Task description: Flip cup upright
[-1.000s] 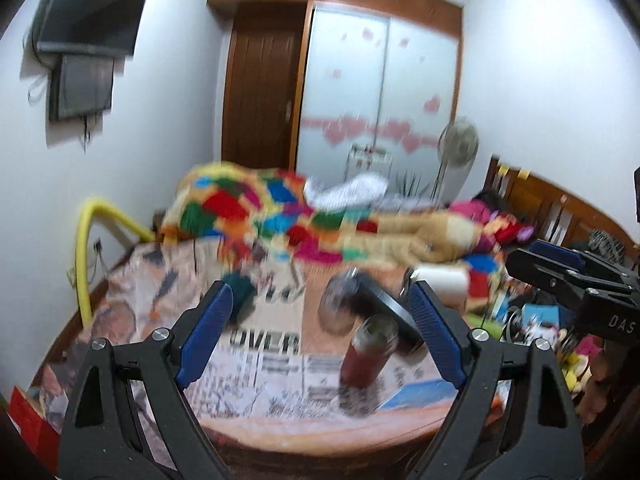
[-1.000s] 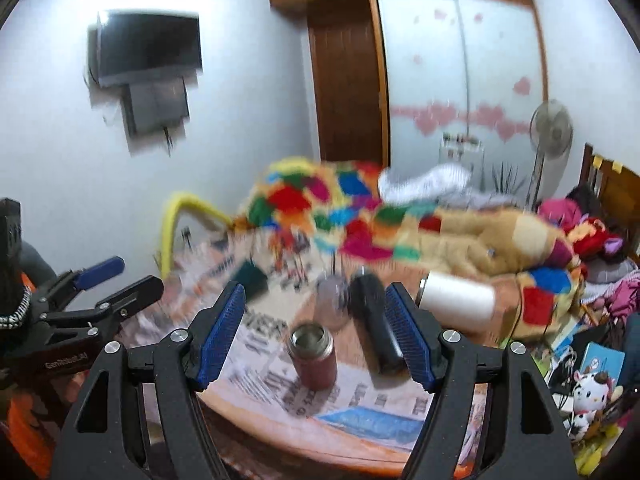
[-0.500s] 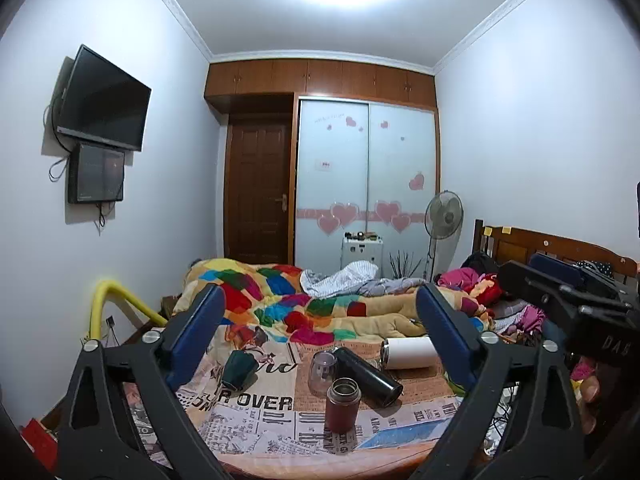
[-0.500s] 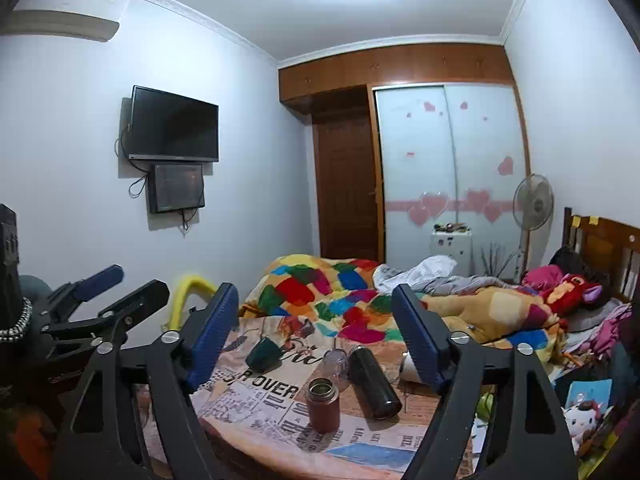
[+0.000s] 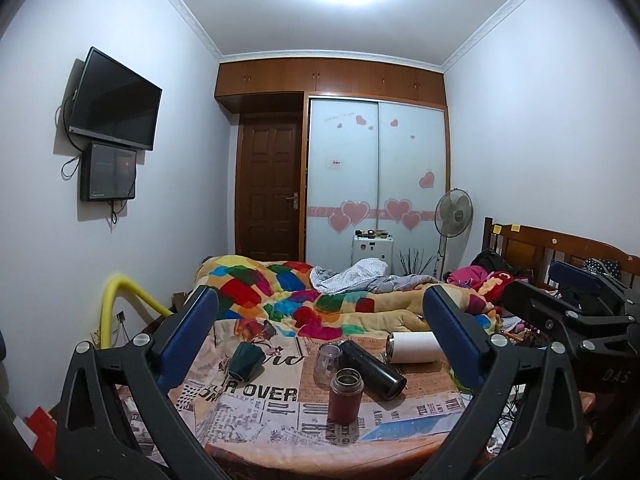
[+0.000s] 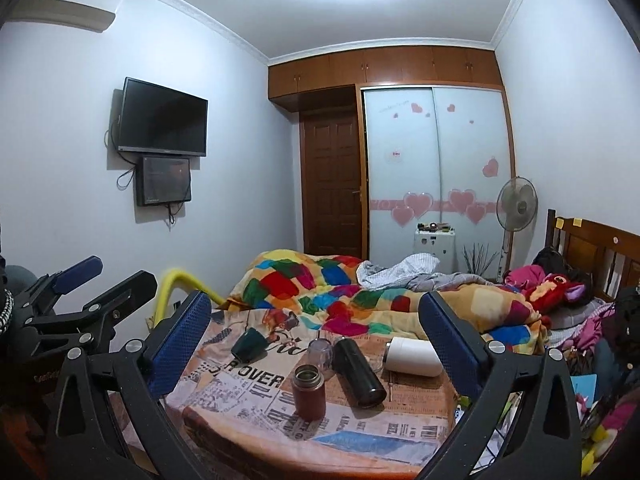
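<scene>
Well beyond both open fingers (image 5: 198, 320), green cup (image 5: 247, 360) lying tipped on table (image 5: 280, 448)

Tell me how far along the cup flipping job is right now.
Done: the red-brown flask stands upright, mouth up. In hand: nothing; the left gripper and right gripper are both open and held back from the table. Left: the black bottle, white tumbler and dark green cup lie on their sides. The clear cup looks mouth-down, though that is hard to tell.
</scene>
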`<state>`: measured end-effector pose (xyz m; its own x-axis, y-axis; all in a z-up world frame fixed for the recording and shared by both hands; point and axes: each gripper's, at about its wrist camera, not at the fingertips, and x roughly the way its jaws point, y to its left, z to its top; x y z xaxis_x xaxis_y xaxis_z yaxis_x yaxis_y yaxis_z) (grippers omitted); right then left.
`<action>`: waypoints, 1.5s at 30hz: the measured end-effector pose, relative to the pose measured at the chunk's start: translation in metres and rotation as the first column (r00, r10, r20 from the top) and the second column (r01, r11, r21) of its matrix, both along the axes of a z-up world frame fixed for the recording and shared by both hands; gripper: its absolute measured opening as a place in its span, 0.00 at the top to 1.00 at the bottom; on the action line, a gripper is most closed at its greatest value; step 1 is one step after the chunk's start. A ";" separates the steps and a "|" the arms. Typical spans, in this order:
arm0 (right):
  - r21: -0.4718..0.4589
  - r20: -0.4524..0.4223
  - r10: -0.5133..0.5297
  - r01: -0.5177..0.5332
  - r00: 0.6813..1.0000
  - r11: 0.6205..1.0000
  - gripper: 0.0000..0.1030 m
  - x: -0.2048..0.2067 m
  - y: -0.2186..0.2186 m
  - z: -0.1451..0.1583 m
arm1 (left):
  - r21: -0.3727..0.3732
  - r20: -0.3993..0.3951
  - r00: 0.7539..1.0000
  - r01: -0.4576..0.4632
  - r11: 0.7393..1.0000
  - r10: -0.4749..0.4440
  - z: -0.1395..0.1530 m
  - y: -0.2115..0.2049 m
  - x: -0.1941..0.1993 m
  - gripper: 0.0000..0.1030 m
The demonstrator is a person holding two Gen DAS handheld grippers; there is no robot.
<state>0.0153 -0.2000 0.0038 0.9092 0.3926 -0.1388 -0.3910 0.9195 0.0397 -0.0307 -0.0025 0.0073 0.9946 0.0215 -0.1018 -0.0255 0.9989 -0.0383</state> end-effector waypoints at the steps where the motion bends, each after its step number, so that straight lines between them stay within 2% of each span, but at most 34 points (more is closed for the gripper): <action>1: -0.001 0.000 -0.001 0.001 1.000 1.000 0.00 -0.003 -0.001 -0.001 | -0.001 -0.003 1.000 0.000 1.000 0.000 0.000 0.000 0.001 0.00; 45: -0.019 -0.042 -0.012 0.011 0.999 1.000 0.00 0.002 -0.006 -0.004 | 0.002 -0.053 0.998 -0.013 1.000 0.013 -0.014 0.000 0.016 0.00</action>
